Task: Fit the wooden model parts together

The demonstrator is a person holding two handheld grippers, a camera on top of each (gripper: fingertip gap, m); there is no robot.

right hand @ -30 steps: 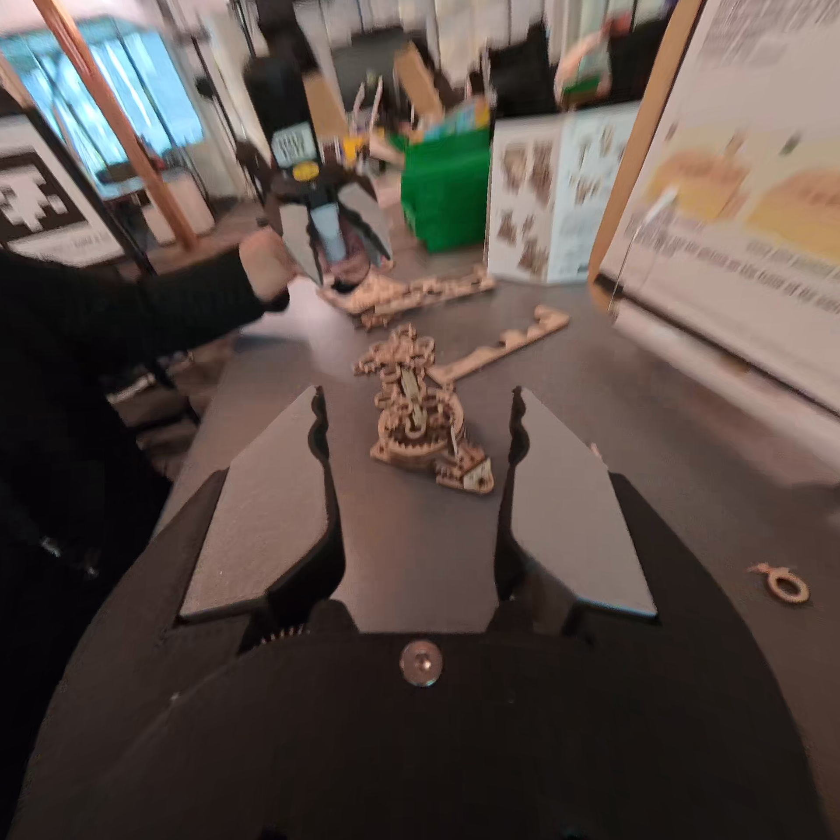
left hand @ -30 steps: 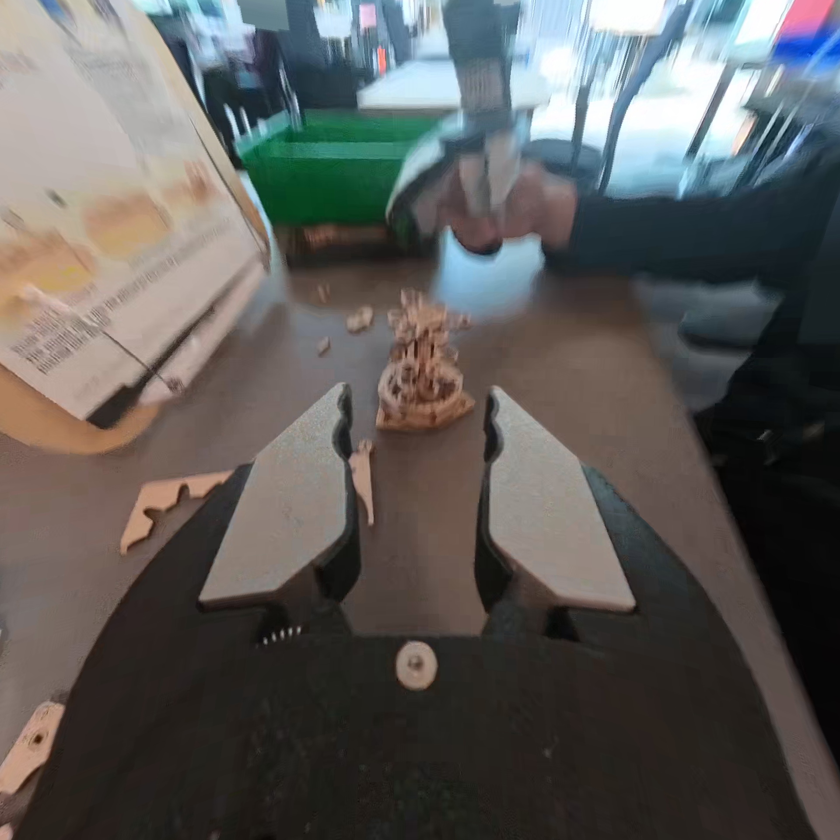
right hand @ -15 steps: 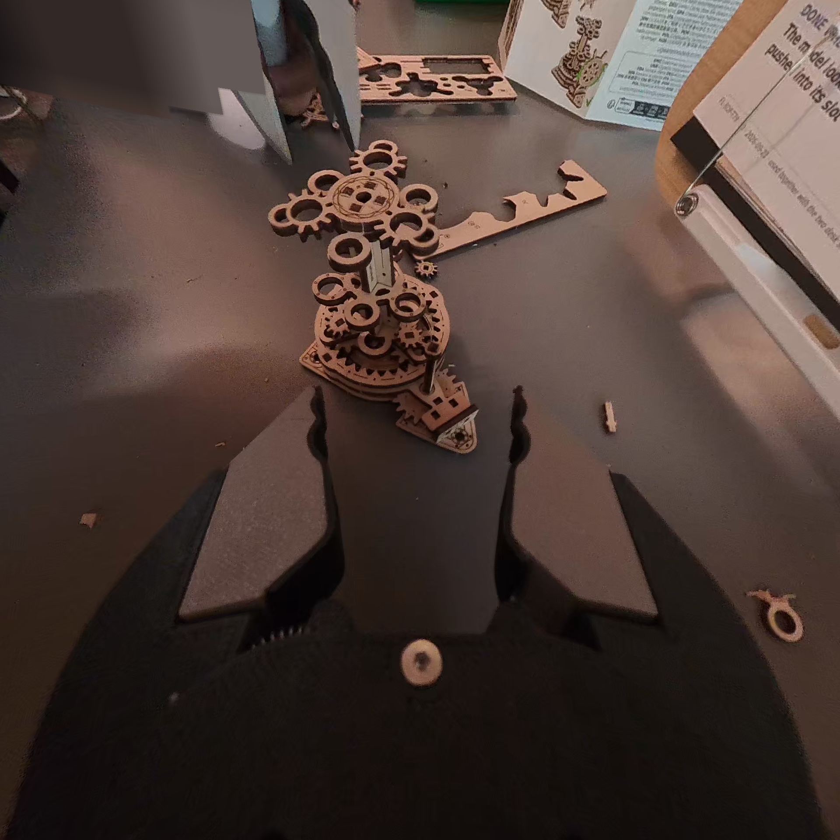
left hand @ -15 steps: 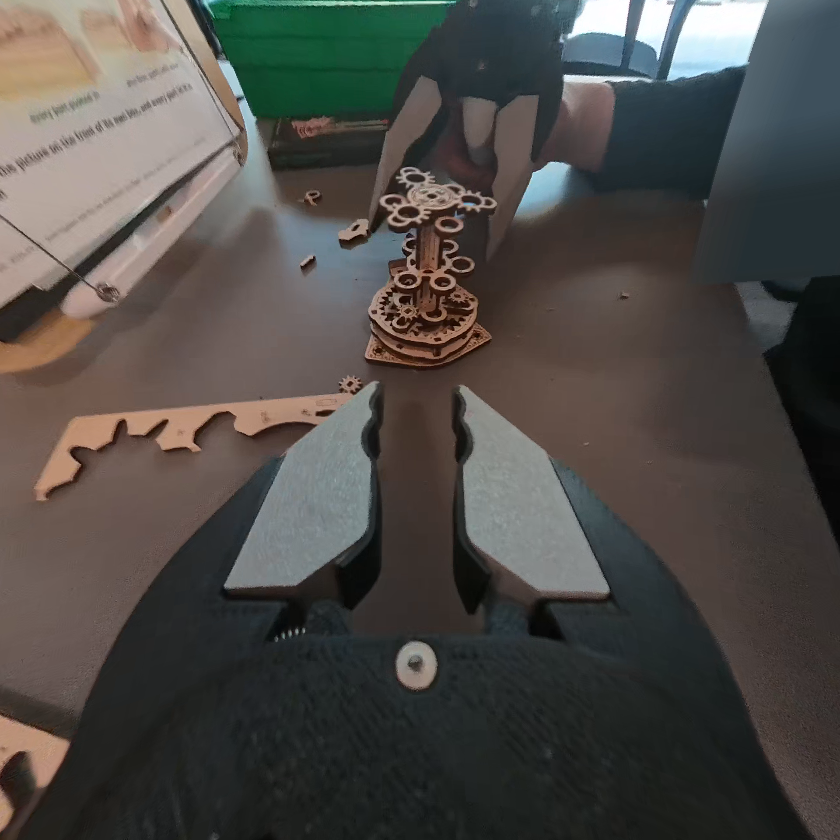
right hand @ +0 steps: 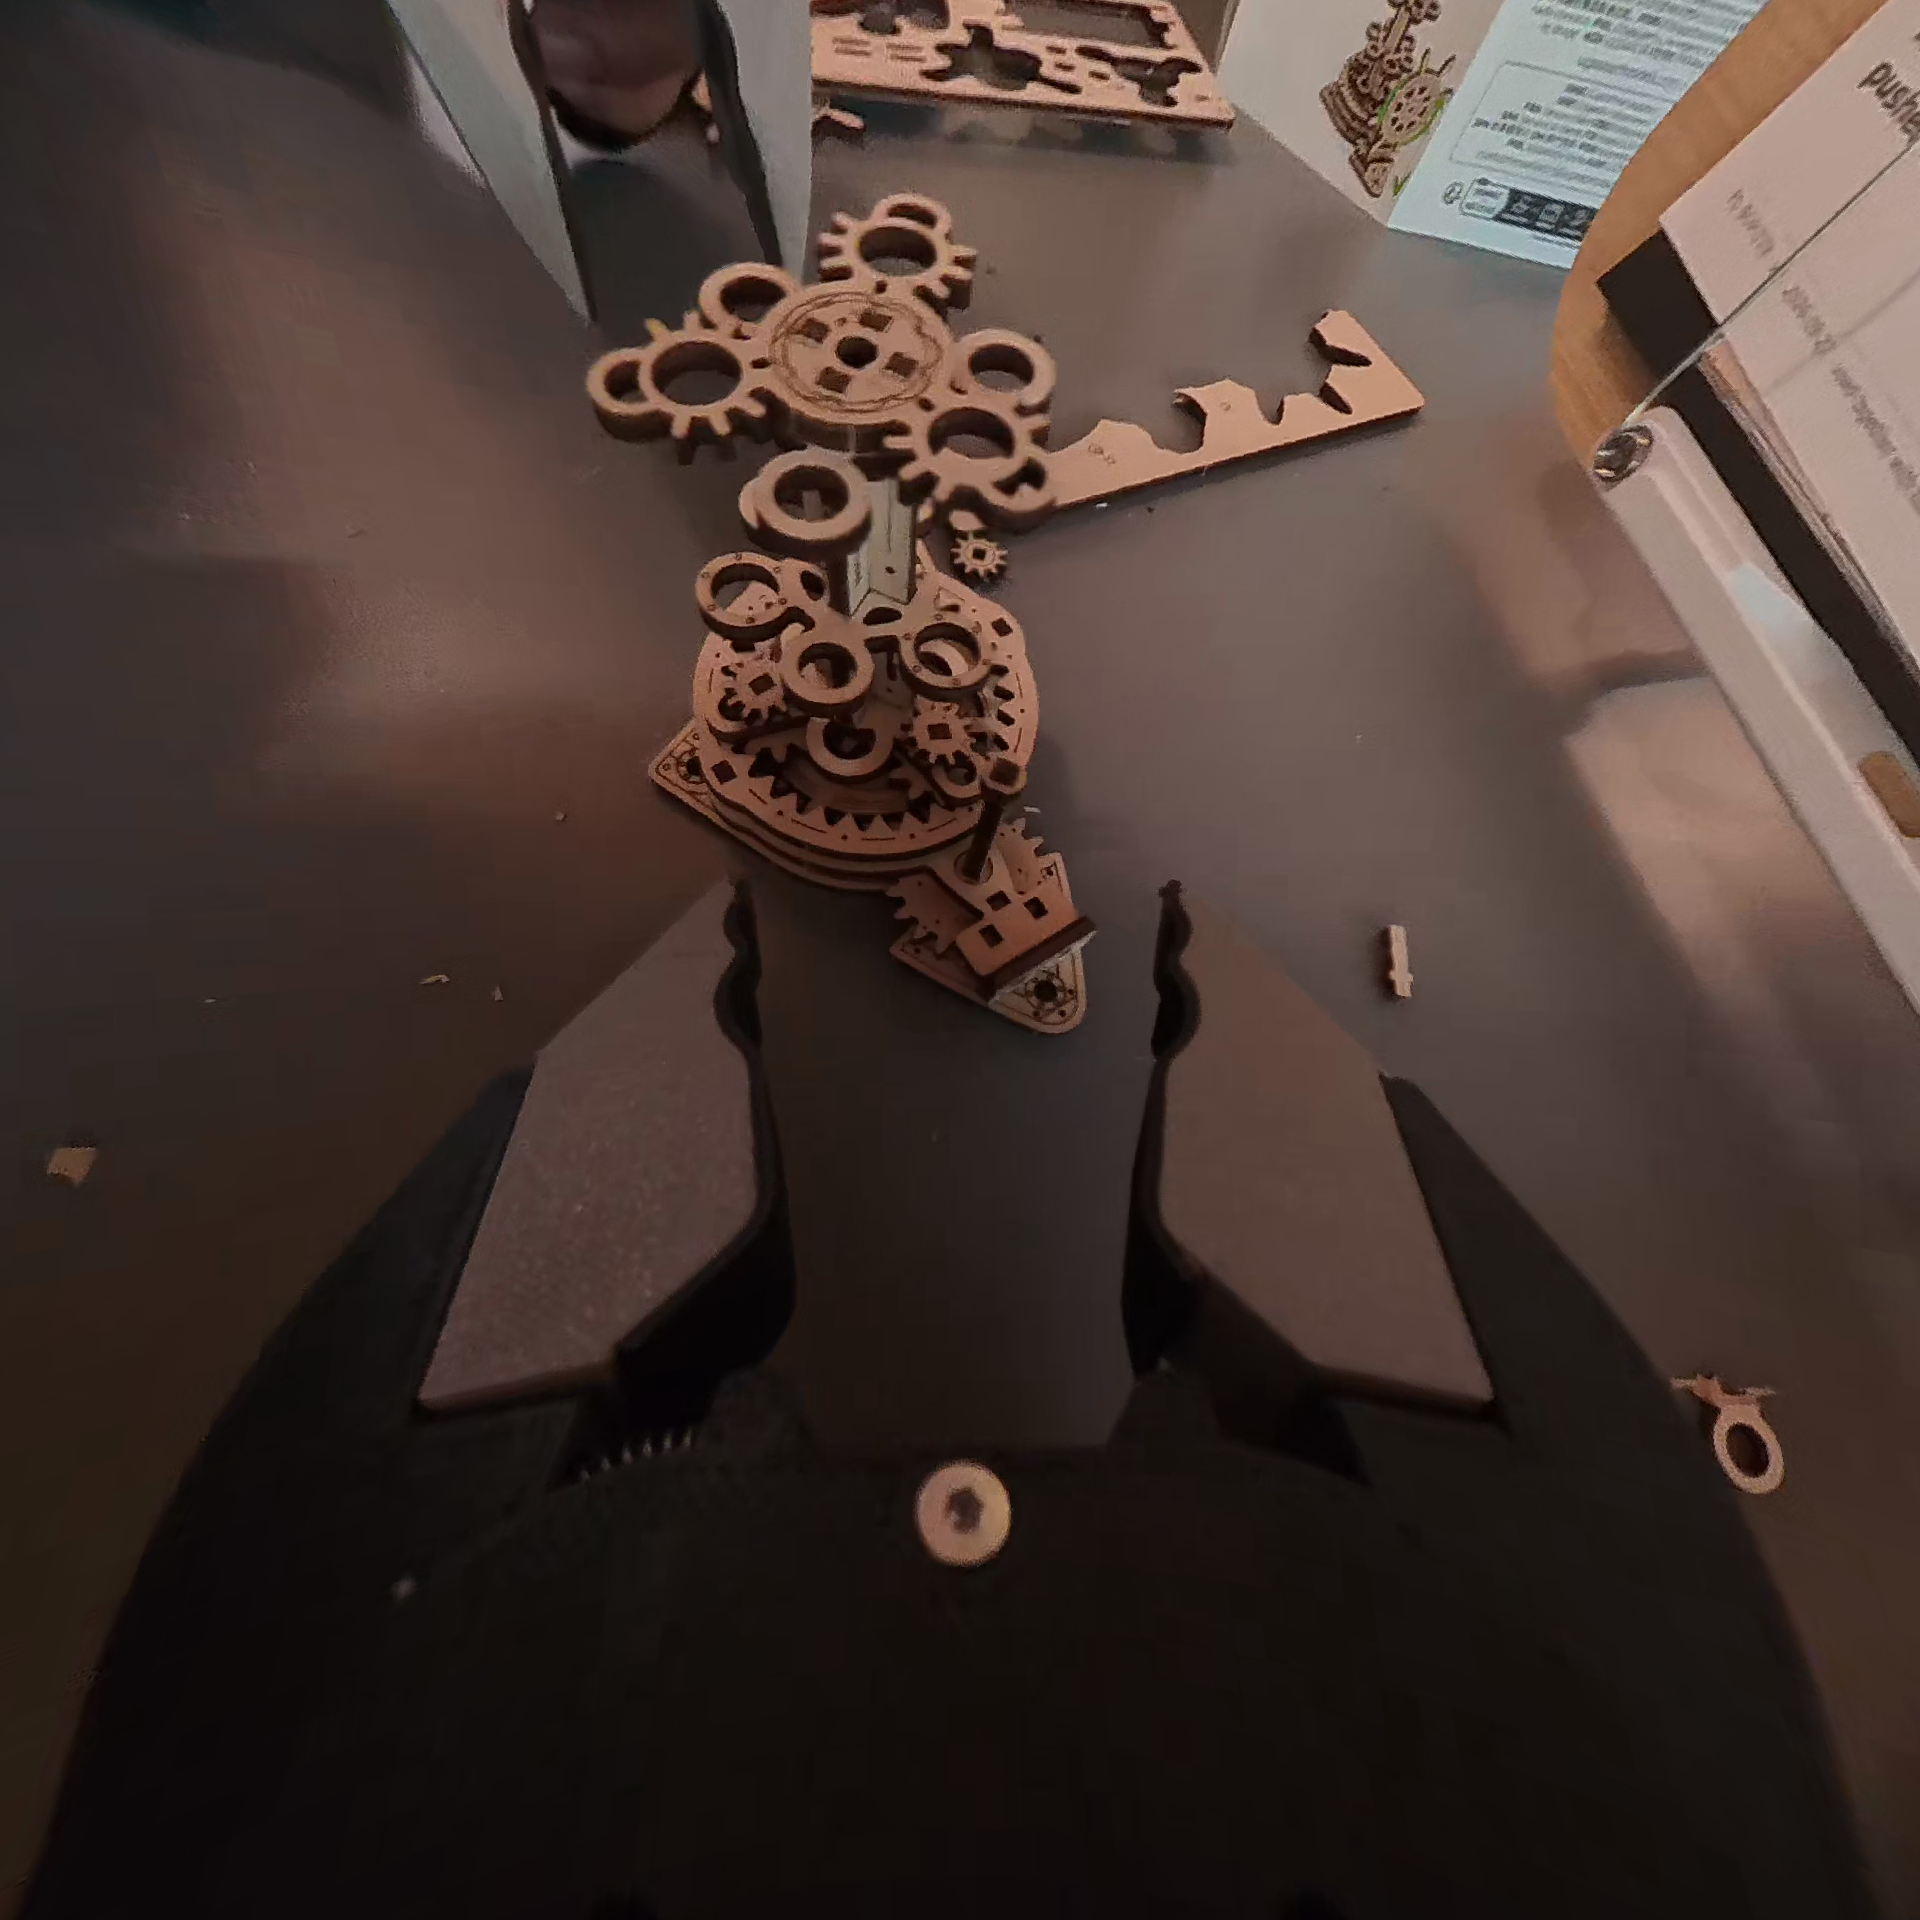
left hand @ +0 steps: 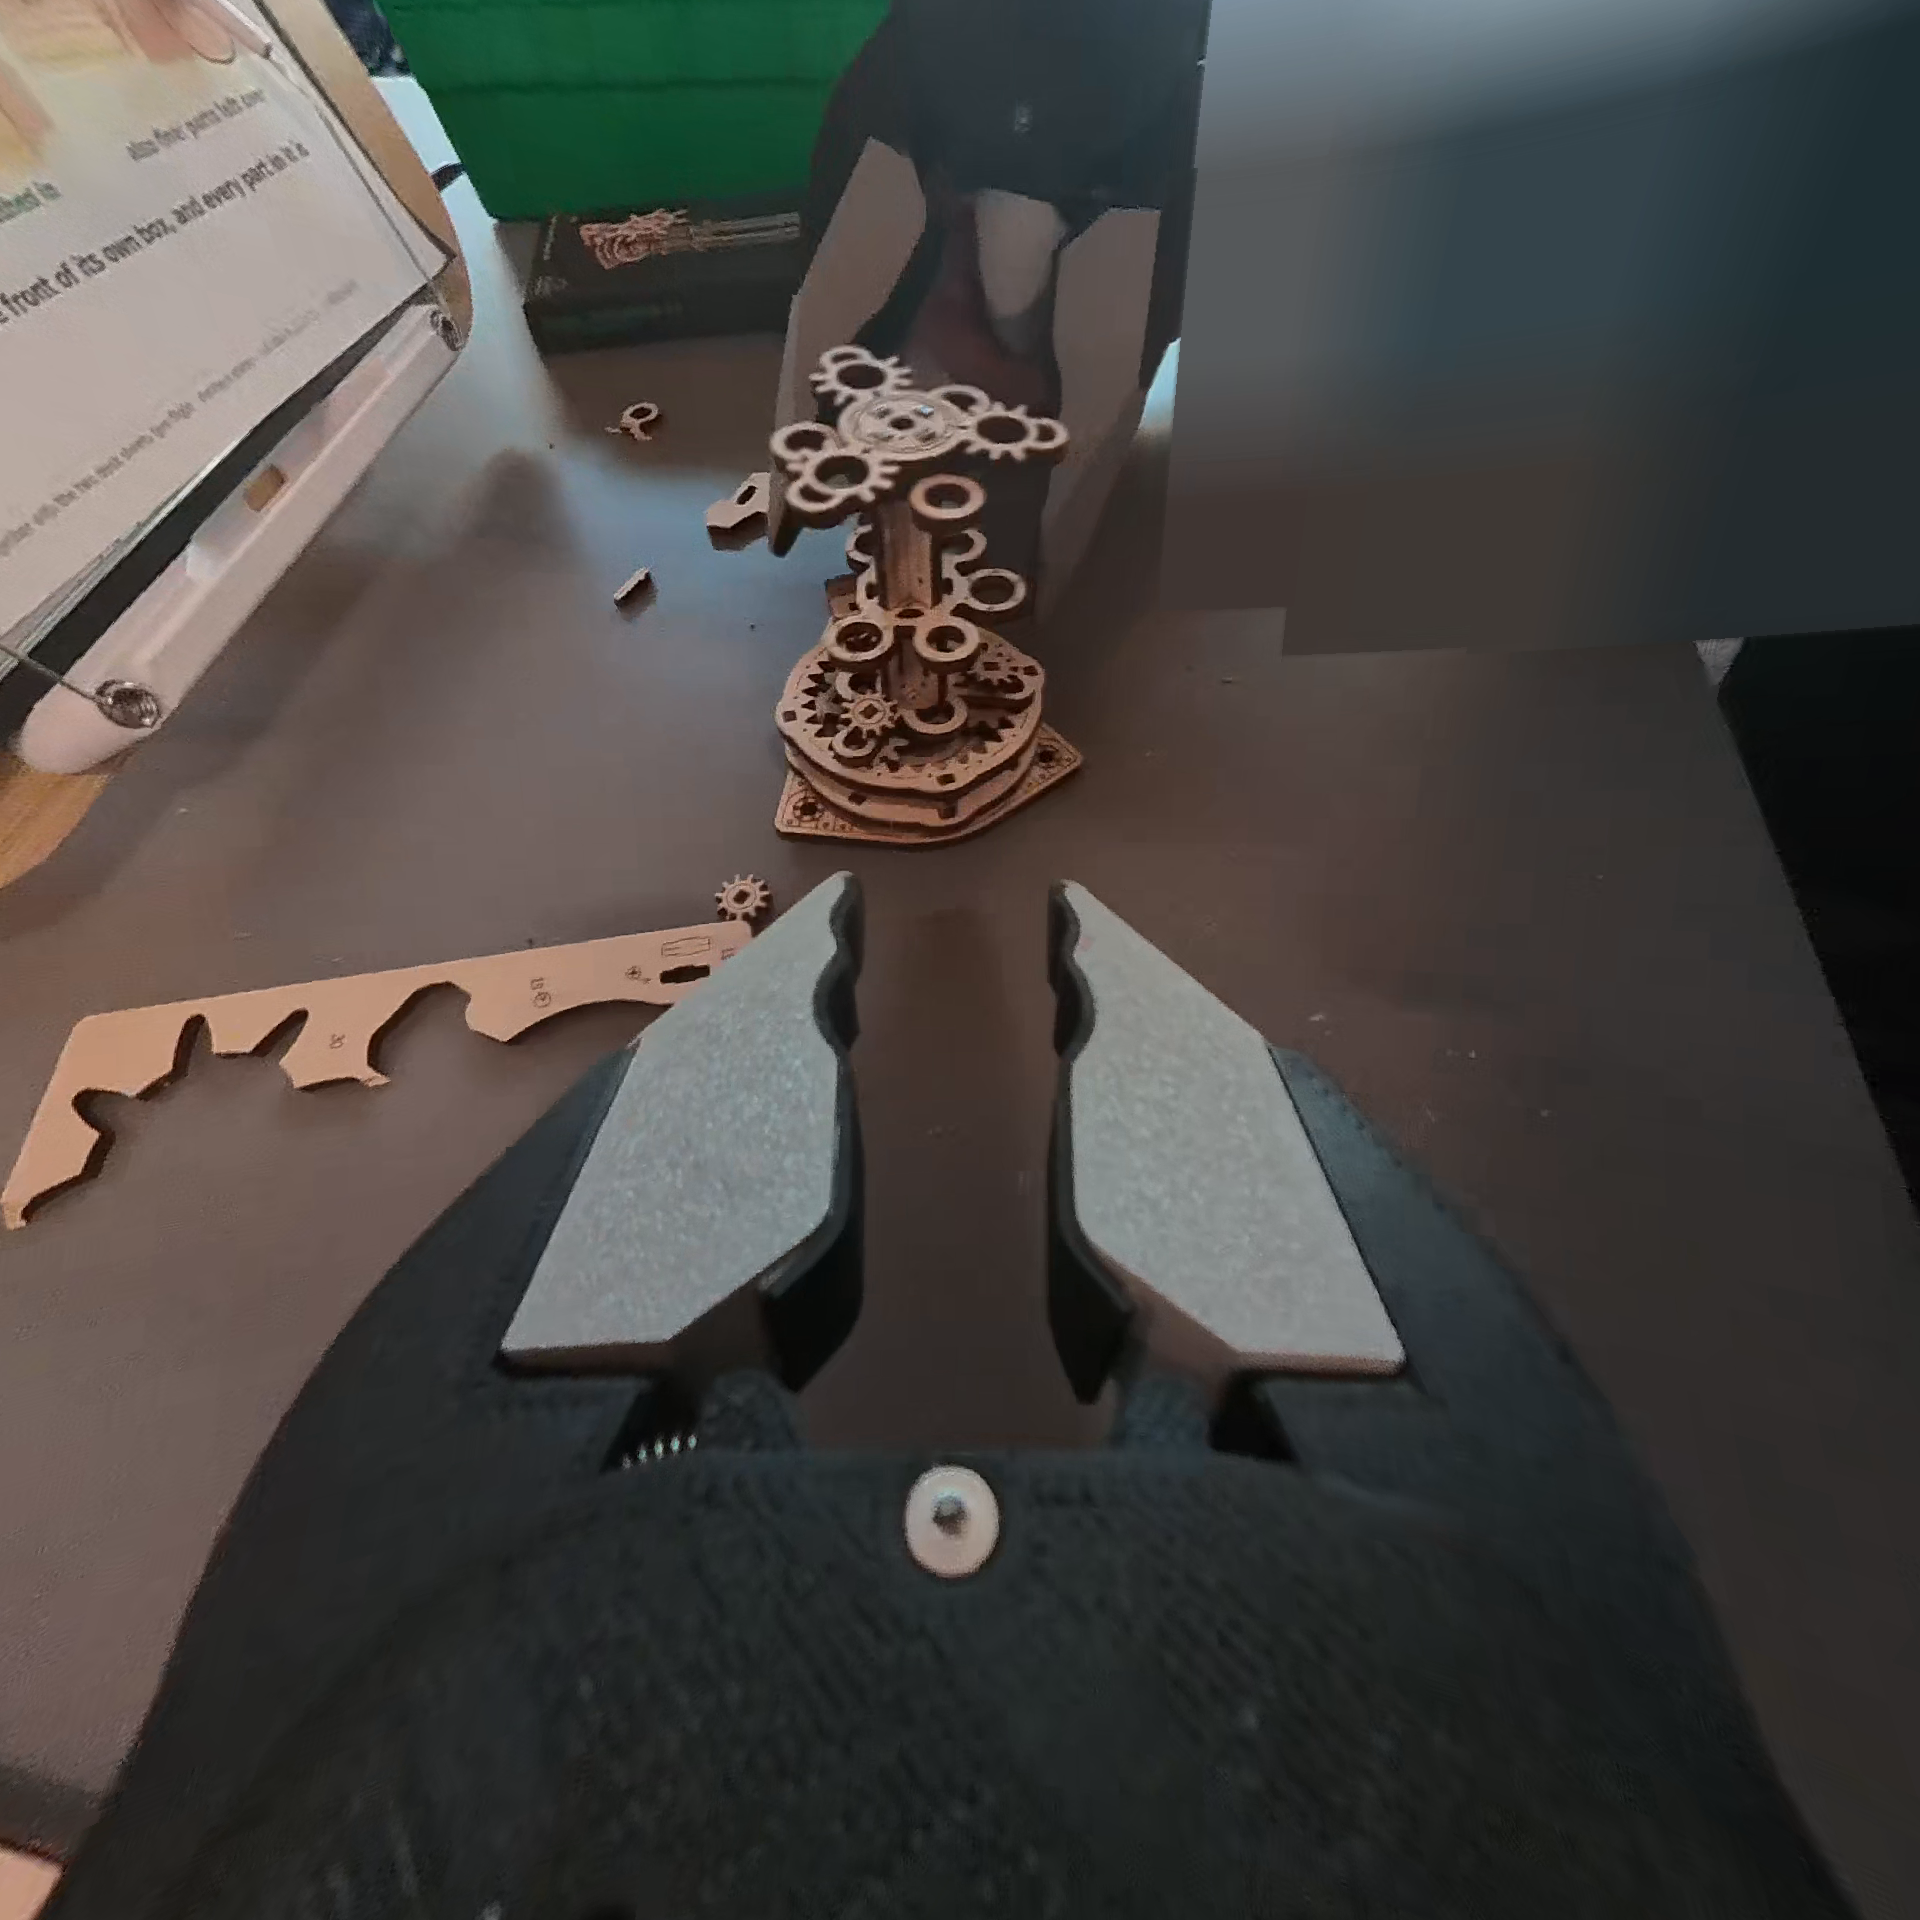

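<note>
Left wrist view: dark brown desk (left hand: pixel 1403 935) w/ tall wooden gear-tower model (left hand: pixel 914 623) upright at centre. Left gripper (left hand: pixel 951 914) just short of its base, fingers parted, empty. Right gripper (right hand: pixel 956 904) opposite, fingers wide apart, empty. Flat notched wooden offcut strip (left hand: pixel 343 1029) left; tiny loose wooden cog (left hand: pixel 743 899) beside it.

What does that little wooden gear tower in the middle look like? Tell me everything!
The wooden gear tower looks like thin, pale laser-cut plywood. A flat pointed base carries stacked round plates full of small cogs. A square post rises from them, ringed by hoop-shaped arms, with a flat cluster of toothed rings on top. It stands upright on the dark table, between both open claws; neither touches it.
</note>
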